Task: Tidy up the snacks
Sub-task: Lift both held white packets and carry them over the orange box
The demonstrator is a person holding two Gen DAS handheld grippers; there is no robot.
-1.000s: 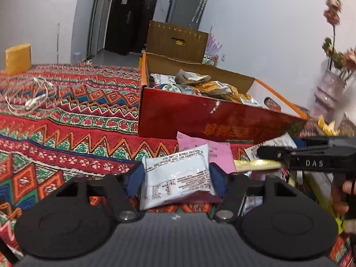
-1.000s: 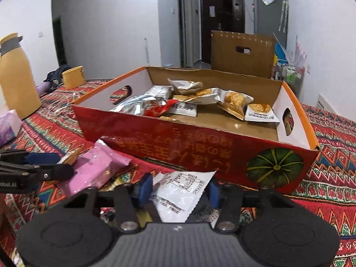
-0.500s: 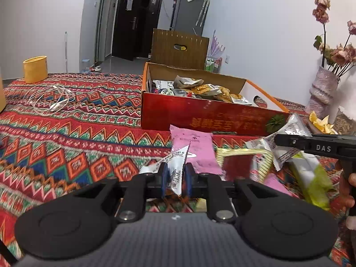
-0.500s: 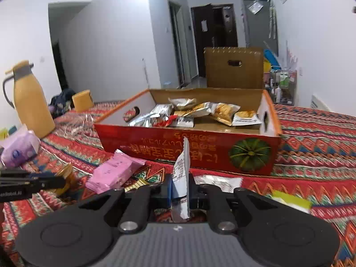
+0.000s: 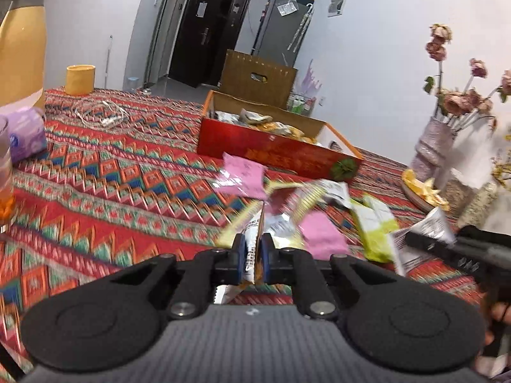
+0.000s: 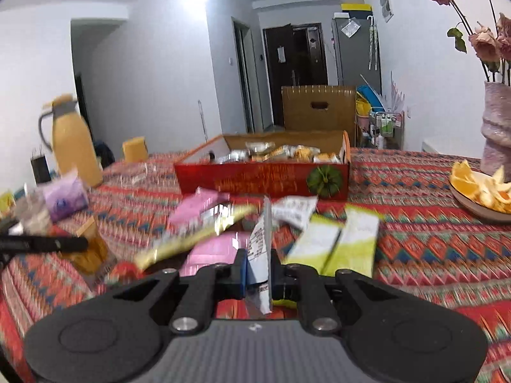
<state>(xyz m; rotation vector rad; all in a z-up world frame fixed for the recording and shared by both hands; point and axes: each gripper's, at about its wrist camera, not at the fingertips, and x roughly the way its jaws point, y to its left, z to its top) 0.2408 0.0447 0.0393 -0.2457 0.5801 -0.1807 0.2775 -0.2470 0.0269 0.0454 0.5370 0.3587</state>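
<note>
Snack packets, two pinched edgewise, one per gripper (image 5: 254,250) (image 6: 259,265), one red box (image 6: 255,180)

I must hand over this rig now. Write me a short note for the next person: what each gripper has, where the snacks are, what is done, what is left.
Left gripper: shut on a white snack packet, held edge-on above the table.
Right gripper: shut on a white printed packet, also off the table.
Red box: at the far side of the patterned cloth, already holding several packets.
Loose snacks: pink packets, green-white packets and others lie in front of the box.
Left to do: put both held packets in the box, then the loose ones.
</note>
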